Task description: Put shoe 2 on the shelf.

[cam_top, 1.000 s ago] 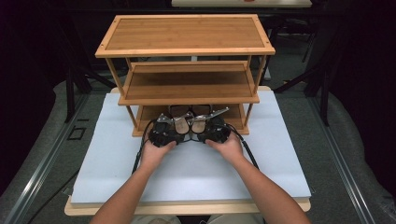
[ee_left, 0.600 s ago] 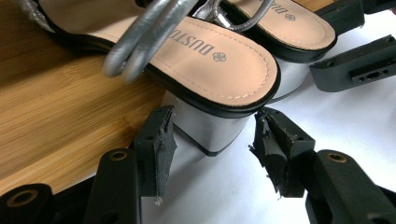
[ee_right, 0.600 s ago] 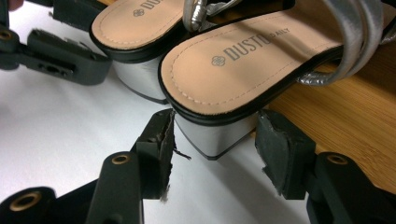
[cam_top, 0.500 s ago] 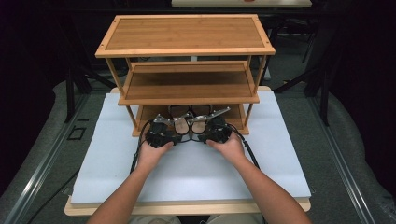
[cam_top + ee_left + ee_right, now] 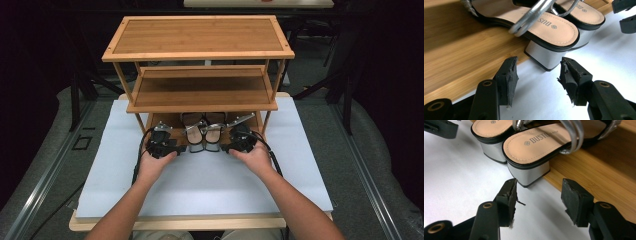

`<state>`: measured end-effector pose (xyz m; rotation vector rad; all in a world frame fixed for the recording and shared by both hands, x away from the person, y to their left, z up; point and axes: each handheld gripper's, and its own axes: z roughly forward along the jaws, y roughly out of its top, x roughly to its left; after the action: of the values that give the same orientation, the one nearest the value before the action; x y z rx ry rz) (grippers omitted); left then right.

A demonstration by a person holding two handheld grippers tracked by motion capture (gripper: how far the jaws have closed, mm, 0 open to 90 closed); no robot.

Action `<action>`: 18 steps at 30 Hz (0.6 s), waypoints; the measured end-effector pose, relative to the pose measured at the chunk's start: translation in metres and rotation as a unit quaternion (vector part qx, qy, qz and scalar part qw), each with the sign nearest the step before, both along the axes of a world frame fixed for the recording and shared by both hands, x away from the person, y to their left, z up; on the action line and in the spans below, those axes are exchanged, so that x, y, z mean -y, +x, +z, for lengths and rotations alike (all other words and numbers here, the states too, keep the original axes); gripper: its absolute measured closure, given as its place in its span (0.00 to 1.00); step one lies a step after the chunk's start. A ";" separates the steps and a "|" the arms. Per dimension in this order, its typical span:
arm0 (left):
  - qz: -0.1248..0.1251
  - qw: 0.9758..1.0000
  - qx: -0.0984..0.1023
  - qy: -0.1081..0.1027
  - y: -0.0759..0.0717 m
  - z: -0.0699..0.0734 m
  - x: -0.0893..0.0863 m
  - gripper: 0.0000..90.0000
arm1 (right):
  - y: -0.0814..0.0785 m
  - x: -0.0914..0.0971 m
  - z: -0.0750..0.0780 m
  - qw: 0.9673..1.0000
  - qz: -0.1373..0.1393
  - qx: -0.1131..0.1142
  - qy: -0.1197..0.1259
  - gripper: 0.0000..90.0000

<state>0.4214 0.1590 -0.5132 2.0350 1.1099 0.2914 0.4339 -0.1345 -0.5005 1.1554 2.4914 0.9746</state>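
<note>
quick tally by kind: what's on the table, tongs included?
Sandals: 2, left sandal and right sandal, side by side on the rack's bottom shelf, heels overhanging the front edge
Bamboo shoe rack: 1
Tongs: 2, left tongs and right tongs, both empty, jaws apart
White mat: 1
Total: 6

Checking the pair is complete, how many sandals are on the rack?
2: the left sandal and the right sandal sit side by side on the rack's bottom shelf, heels overhanging its front edge.
</note>
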 end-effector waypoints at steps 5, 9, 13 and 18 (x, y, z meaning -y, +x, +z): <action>-0.007 1.000 0.003 0.001 -0.005 0.009 -0.005 0.53 | -0.005 0.005 0.007 1.000 0.001 0.002 0.004 0.51; -0.013 1.000 0.004 0.007 -0.010 0.016 -0.009 0.53 | -0.009 0.007 0.012 1.000 0.004 0.001 0.008 0.50; -0.016 1.000 0.009 0.005 -0.015 0.024 -0.016 0.53 | -0.015 0.009 0.017 1.000 0.008 0.002 0.009 0.49; -0.026 1.000 0.013 0.007 -0.023 0.031 -0.026 0.52 | -0.025 0.016 0.026 1.000 0.013 0.008 0.016 0.48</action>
<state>0.3986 0.1851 -0.4818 2.0638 1.0403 0.2981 0.4089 -0.1500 -0.4744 1.1229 2.4923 1.0307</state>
